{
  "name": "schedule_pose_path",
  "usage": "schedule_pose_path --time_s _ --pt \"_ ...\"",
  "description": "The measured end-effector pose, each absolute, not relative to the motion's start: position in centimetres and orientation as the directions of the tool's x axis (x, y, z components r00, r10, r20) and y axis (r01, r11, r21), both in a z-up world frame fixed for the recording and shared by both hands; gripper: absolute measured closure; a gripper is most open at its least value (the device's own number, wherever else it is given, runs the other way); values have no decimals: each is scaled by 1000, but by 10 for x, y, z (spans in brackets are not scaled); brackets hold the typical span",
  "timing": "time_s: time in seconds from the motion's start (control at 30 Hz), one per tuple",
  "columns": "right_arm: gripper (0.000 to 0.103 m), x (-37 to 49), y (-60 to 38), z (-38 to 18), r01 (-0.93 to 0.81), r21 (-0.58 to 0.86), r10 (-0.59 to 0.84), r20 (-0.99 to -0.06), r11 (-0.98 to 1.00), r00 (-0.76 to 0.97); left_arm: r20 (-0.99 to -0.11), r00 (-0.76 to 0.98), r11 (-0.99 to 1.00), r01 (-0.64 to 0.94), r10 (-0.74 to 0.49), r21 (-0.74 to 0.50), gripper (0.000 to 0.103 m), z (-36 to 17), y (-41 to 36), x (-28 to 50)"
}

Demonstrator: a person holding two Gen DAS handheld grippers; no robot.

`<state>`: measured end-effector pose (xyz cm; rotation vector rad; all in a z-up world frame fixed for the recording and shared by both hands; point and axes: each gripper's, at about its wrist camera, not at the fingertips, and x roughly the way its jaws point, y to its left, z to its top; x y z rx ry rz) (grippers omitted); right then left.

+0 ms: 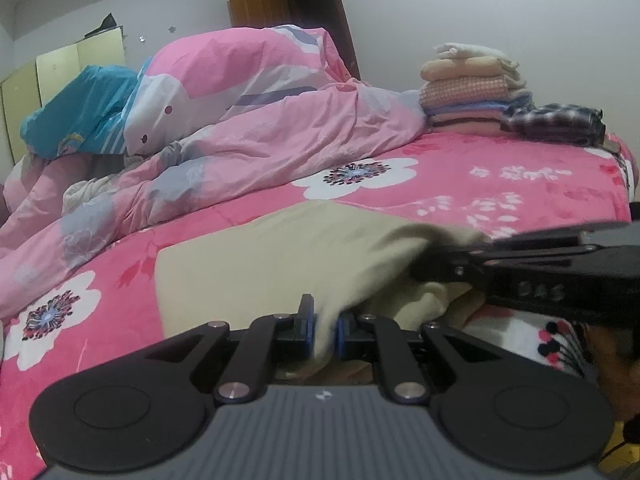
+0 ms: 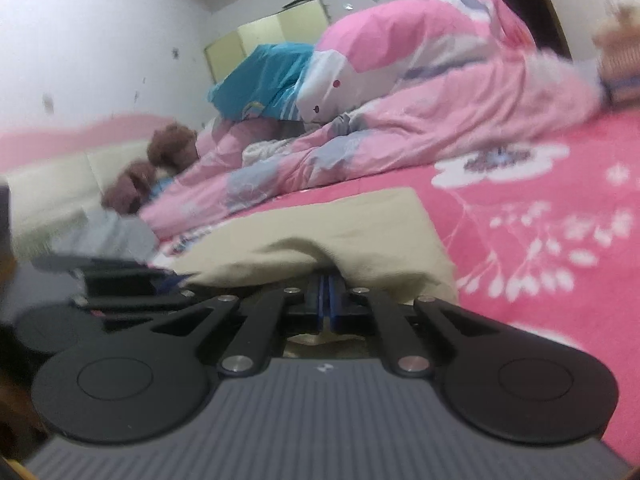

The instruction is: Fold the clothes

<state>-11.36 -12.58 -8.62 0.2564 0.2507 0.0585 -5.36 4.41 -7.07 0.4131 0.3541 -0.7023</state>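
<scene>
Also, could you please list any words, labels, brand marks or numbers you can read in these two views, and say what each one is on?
"DAS": faint raised letters on the side of the right tongs, seen from the left wrist view; blurred, so the reading is uncertain.
Small white logo mark on the grey body behind the left tongs: a symbol, no letters.
Nothing else bears readable text.

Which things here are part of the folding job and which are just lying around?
In the job: beige garment, left tool, right tool, stack of folded clothes.
Lying about: pink duvet, blue pillow, brown plush toys.
</scene>
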Motion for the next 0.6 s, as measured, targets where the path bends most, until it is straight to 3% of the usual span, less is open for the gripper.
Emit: schedule_pose_path --time_s 0.13,0.2,0.3,0.47,0.6 --pt "102 -116 -118 -83 -39 126 70 -251 991 966 -447 722 698 669 -528 256 83 -69 44 -54" --pt "97 -124 -120 -81 -77 89 98 -263 993 960 -436 735 706 657 -519 266 76 -67 48 -58" --pt "86 -139 -123 -75 -174 39 178 -257 984 950 -427 743 713 649 -516 265 74 -64 56 -62" --pt "86 -135 -111 -71 -291 -2 281 -252 957 926 -411 754 720 638 -513 272 74 -60 60 -68" --pt "86 -110 -104 -77 -316 84 327 -268 945 906 -406 746 714 648 -527 265 85 -55 63 -72"
